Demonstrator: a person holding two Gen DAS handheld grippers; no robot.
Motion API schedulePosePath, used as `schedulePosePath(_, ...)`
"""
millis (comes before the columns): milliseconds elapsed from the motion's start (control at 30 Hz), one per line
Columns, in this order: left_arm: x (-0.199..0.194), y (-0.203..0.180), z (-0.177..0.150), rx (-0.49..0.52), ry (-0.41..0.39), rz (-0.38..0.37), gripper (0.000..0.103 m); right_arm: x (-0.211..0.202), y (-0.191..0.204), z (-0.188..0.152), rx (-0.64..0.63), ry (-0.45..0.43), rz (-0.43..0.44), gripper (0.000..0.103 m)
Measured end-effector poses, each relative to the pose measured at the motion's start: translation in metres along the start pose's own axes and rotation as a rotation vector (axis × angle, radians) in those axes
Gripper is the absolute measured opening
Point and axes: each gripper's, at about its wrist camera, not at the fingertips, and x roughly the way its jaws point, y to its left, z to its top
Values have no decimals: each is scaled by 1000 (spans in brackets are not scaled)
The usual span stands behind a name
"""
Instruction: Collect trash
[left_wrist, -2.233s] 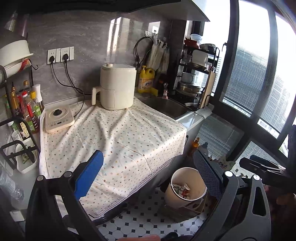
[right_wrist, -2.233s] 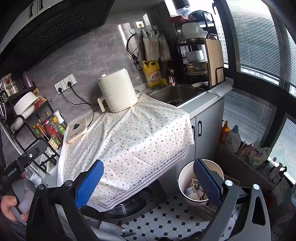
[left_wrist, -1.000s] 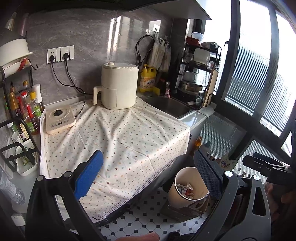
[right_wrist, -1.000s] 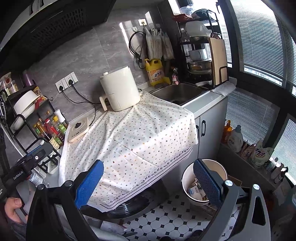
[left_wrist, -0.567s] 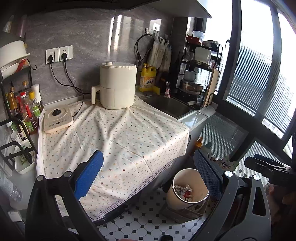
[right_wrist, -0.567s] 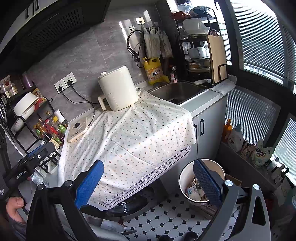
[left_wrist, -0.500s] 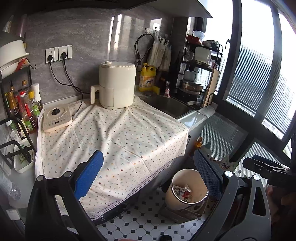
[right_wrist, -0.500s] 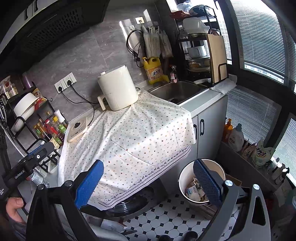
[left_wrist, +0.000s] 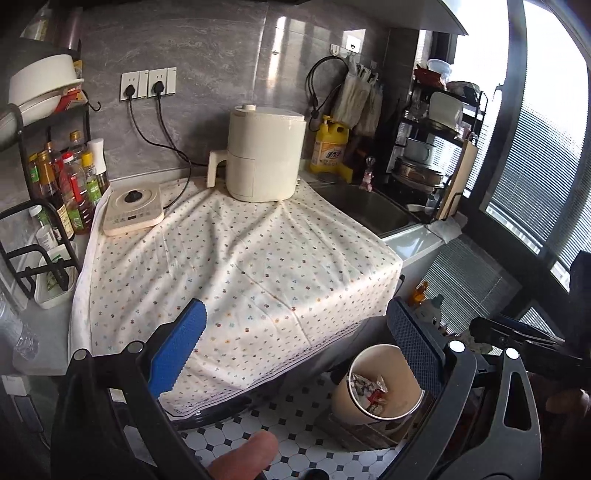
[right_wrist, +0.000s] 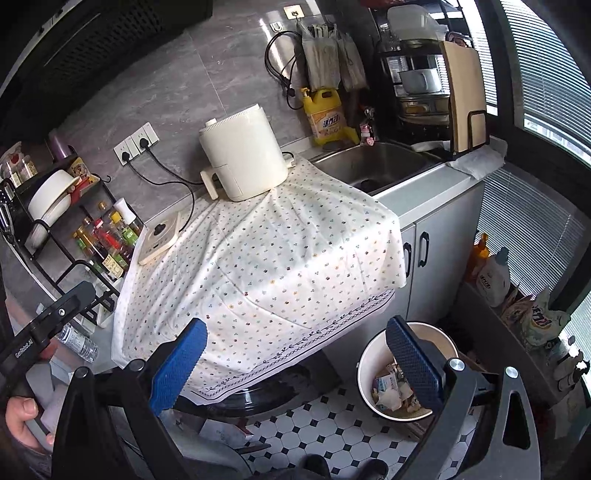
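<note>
A small kitchen seen from two hand-held tools, both raised above the front edge of a tabletop (left_wrist: 413, 247) draped in a cream cloth with tiny dots (left_wrist: 236, 266). The left tool (left_wrist: 295, 347) has its blue-padded fingers spread wide apart and holds nothing; the right tool (right_wrist: 295, 360) is likewise spread wide and empty. On the black-and-white tiled floor (right_wrist: 332, 421), just past the tabletop's front right corner, stands a round cream trash bin (right_wrist: 369, 369) (crumpled wrappers and paper scraps (right_wrist: 388, 387) lie inside it). In the left view the same bin (left_wrist: 354, 402) sits below the overhanging cloth edge, partly behind the tool's right finger. At the back edge of the tabletop, on the cloth, stands a cream air fryer (left_wrist: 264, 155), with a flat cream induction cooker (left_wrist: 133, 212) near the back left corner. Right of the cloth is a steel sink (right_wrist: 373, 162), with a yellow detergent bottle (right_wrist: 327, 114) behind it by the wall. A rack of sauce bottles (left_wrist: 66, 188) stands at the left edge.
</note>
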Motion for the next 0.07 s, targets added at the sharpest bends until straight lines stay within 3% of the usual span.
schedulePosePath(67,4,24,-1,-25,7,63,97,21,14,6,-31,24,23,95)
